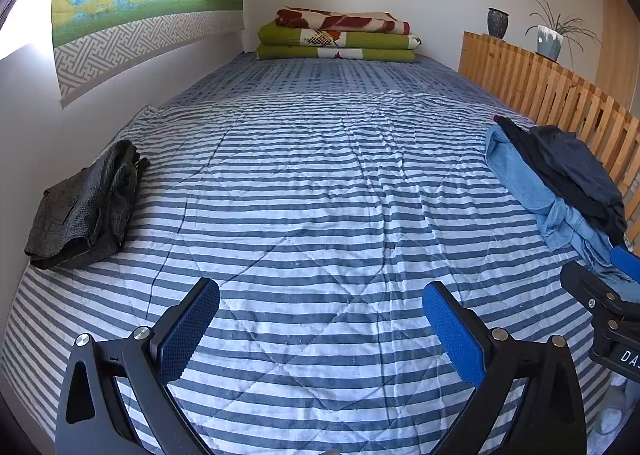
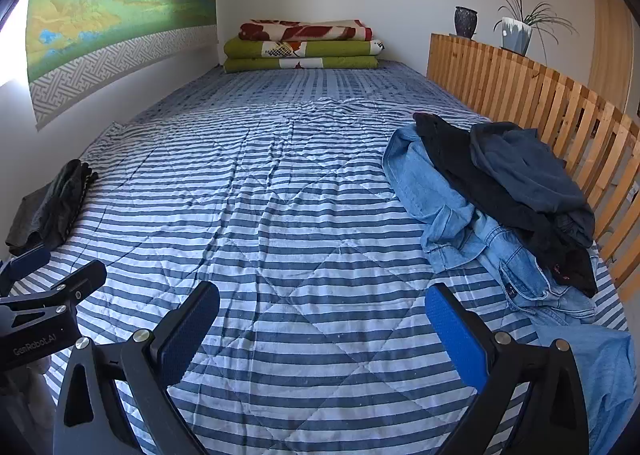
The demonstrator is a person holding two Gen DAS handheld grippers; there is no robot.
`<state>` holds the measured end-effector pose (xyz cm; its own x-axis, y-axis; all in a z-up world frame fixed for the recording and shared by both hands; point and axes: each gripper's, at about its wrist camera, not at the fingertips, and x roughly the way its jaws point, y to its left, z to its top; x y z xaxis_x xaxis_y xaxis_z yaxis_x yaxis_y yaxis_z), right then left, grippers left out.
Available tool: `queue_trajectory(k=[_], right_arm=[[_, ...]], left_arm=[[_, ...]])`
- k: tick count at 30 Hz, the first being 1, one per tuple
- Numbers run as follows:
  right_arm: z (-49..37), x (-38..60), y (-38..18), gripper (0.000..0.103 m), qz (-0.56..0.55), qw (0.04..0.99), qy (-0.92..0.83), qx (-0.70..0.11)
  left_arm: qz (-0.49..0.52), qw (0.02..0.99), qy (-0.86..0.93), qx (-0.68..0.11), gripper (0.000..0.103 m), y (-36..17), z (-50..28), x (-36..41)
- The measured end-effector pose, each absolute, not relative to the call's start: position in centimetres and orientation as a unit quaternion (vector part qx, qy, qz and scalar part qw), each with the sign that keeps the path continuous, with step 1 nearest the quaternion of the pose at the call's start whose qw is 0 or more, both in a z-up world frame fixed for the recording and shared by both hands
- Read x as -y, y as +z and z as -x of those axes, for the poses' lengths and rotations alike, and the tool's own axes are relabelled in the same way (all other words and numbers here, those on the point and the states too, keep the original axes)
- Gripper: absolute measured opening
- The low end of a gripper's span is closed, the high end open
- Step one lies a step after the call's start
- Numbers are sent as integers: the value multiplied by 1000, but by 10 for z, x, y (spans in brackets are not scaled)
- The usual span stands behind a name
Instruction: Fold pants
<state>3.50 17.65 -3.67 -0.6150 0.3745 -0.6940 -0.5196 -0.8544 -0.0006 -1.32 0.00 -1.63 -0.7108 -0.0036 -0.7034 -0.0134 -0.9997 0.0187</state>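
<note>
A heap of unfolded pants lies on the right side of the bed: light blue jeans (image 2: 448, 207) underneath, black pants (image 2: 500, 207) and dark navy pants (image 2: 528, 171) on top. In the left wrist view the same heap (image 1: 560, 183) sits at the far right. Dark grey pants (image 1: 84, 207), folded, rest at the left edge by the wall, also visible as a dark bundle (image 2: 52, 207) in the right wrist view. My left gripper (image 1: 320, 331) hovers open over bare quilt. My right gripper (image 2: 322, 333) is open too, the jeans just to its right. Nothing is held.
The blue-and-white striped quilt (image 2: 280, 215) covers the bed. Folded blankets (image 2: 300, 47) are stacked at the far end. A wooden slat rail (image 2: 560, 115) runs along the right, with a vase (image 2: 465, 21) and a potted plant (image 2: 518, 31) on it. A wall lies left.
</note>
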Motion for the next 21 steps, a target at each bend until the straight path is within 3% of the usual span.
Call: queue_trajectory(k=[21], right_arm=[[-30,-171,-38,102,362,247,893,-104]], left_arm=[[380,3,925,-7,103,-18,12,9]])
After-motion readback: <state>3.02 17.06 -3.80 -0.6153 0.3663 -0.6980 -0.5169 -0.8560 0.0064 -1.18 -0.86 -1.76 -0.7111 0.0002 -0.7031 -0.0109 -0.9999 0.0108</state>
